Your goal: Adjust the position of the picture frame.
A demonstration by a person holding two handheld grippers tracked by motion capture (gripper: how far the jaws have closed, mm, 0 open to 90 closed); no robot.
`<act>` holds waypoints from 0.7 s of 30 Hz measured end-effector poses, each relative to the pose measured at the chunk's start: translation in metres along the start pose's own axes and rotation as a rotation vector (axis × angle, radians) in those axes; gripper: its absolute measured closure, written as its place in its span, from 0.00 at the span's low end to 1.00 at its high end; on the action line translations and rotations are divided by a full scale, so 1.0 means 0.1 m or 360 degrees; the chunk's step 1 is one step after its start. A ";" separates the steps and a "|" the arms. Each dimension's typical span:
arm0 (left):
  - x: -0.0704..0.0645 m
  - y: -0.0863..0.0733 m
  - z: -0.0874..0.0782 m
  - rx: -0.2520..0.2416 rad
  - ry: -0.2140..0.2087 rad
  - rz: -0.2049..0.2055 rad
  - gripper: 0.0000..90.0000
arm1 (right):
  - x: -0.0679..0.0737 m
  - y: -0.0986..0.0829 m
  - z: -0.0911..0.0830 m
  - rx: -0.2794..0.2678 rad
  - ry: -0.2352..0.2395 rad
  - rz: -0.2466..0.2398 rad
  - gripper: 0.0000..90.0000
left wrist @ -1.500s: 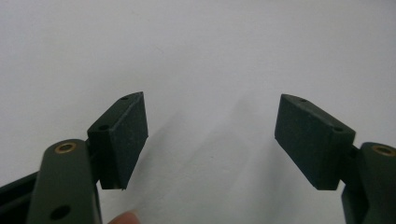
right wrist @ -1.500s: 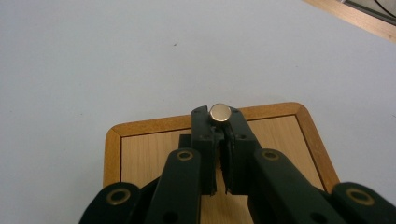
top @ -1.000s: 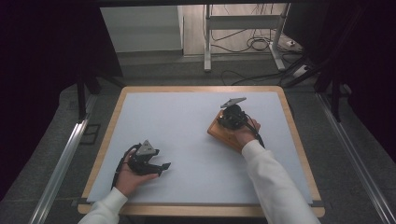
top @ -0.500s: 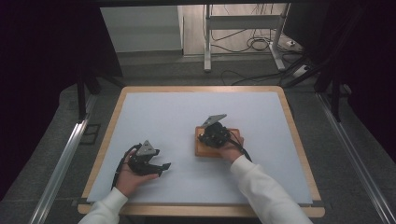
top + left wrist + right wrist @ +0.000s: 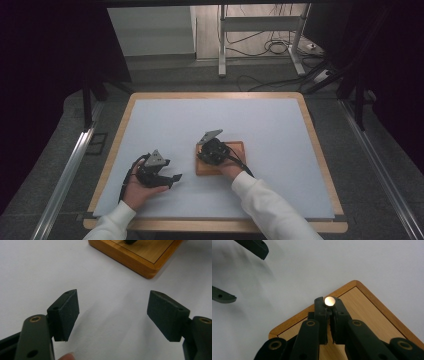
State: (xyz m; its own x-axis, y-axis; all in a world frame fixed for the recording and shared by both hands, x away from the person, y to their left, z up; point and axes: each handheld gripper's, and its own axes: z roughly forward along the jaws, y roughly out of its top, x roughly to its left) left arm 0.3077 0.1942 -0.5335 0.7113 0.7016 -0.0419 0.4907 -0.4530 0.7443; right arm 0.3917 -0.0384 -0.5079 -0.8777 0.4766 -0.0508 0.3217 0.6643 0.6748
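A white-topped worktop with a pale wooden rim fills the middle of the high view, set on a dark grey floor. A person in white sleeves reaches in from the near edge, one gripper in each hand.

A square wooden board, honey-coloured with a darker raised border, lies flat on the white surface a little toward the near side of centre. In the right gripper view one of its rounded corners points away from the camera; in the left gripper view its near corner sits at the top of the frame.

The right gripper rests over the left part of the board, its grey three-cornered plate tilted up. Its own view shows the jaws pressed together on a small round wooden peg, whose pale end face catches the light just above the black pads and just inside the board's left edge. Whether the peg stands in the board or is lifted clear of it cannot be told.

The left gripper is held low above the bare white surface, just left of the board and apart from it. Its jaws are spread wide with nothing between them, the dark pads angled toward the board. A fingertip shows at the bottom edge of that view.
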 end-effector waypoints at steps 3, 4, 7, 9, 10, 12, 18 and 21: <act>0.00 0.00 0.00 0.0004 -0.0001 0.0003 0.28 | -0.02 0.00 0.00 -0.0009 0.0016 -0.0007 0.93; 0.00 0.00 0.00 0.0004 -0.0001 0.0004 0.28 | -0.02 -0.01 -0.01 -0.0016 0.0028 -0.0006 0.87; -0.01 0.00 0.01 0.0003 -0.0001 0.0012 0.28 | -0.03 -0.02 -0.10 -0.0070 -0.0010 0.0013 0.60; -0.01 0.00 0.01 0.0005 -0.0003 0.0018 0.28 | -0.06 -0.05 -0.20 -0.0098 -0.0049 0.0015 0.52; -0.01 0.00 0.01 0.0008 -0.0005 0.0019 0.28 | -0.08 -0.08 -0.27 -0.0115 -0.0057 0.0027 0.49; -0.01 0.00 0.01 0.0008 -0.0005 0.0023 0.28 | -0.15 -0.14 -0.40 -0.0141 -0.0074 0.0060 0.46; -0.04 0.02 0.02 0.0005 -0.0004 0.0035 0.28 | -0.40 -0.36 -0.72 -0.0133 -0.0190 0.0117 0.47; -0.05 0.02 0.03 0.0013 -0.0006 0.0029 0.28 | -0.56 -0.44 -0.79 -0.0098 -0.0268 0.0161 0.55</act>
State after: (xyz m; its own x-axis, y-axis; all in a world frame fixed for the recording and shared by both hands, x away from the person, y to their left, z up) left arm 0.3070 0.1882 -0.5336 0.7221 0.6911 -0.0307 0.4816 -0.4704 0.7394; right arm 0.3988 -0.1396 -0.4770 -0.7685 0.6320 -0.0996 0.3780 0.5741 0.7263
